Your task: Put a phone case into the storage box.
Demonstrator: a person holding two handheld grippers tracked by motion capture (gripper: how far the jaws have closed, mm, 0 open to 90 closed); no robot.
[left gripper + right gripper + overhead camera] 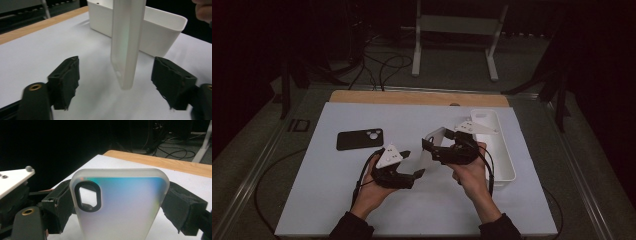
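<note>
- I see the right gripper [432, 146] clamped on a frosted translucent phone case with a dark-rimmed camera cutout [120, 205]; in the right gripper view both black jaws press against the case's two long edges.
- In the high view that case [434, 147] hangs above the white sheet covering the table [337, 200], just left of the white rectangular plastic bin [507, 170], which I take as my landmark.
- The left gripper [409, 165] sits further left of the bin and nearer the person, its jaws spread wide and gripping nothing.
- In the left gripper view the held case [126, 42] stands upright, seen edge-on, between the open jaws but touching neither of them; the bin [160, 32] lies behind it.
- Inside the bin, at its far end, lies a white phone case [484, 121], partly hidden behind the grey three-cornered plate of the right gripper.
- A black phone case with a round camera opening [360, 139] lies flat on the sheet, well to the left of the bin and apart from both grippers.
- A strip of bare wooden table edge [412, 97] shows beyond the sheet, past the bin's far end.
- The person's right hand [469, 172] holds its gripper close beside the bin's left wall.
</note>
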